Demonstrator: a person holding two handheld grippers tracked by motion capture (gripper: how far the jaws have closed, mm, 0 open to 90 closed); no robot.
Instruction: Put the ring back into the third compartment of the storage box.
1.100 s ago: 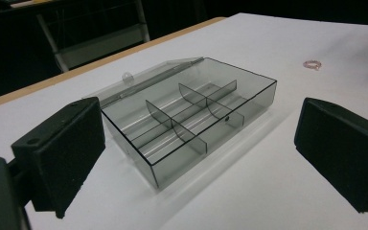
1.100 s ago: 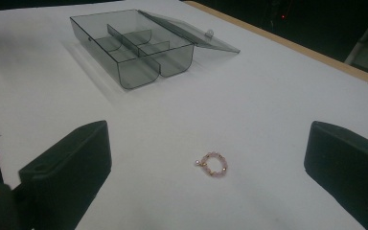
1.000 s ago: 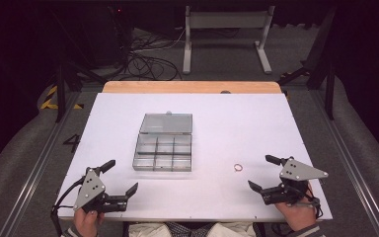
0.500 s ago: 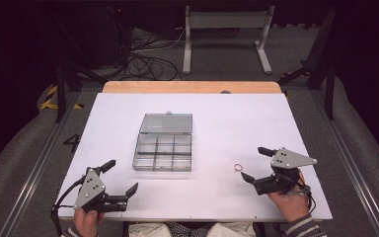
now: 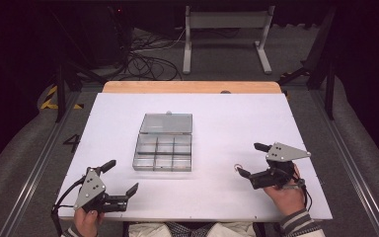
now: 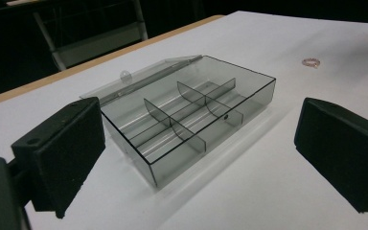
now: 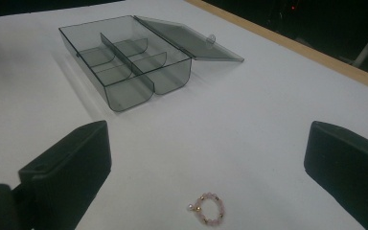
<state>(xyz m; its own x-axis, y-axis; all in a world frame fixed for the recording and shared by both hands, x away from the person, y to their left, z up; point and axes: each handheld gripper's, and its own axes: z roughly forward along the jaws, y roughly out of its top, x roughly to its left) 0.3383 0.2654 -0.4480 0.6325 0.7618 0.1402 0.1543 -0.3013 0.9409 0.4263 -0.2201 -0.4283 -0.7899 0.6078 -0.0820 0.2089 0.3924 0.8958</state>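
Observation:
A clear grey compartment box (image 5: 163,152) lies open in the middle of the white table (image 5: 227,118), its lid (image 5: 167,123) folded flat behind it. A small pink beaded ring (image 5: 238,167) lies to the box's right. My right gripper (image 5: 253,160) is open, with the bead ring (image 7: 208,209) on the table between its jaws, close to the camera. My left gripper (image 5: 120,177) stands open near the front left edge, pointed at the box (image 6: 191,115), nothing between its jaws. In the left gripper view the ring (image 6: 310,62) shows far off on the right.
A wooden strip (image 5: 192,87) runs along the table's far edge. Behind it stand a metal frame (image 5: 225,29) and a tangle of cables (image 5: 145,54) on the floor. Bare white surface surrounds the box on all sides.
My right gripper has moved left and slightly forward until its open jaws straddle the bead ring. The left gripper has not moved.

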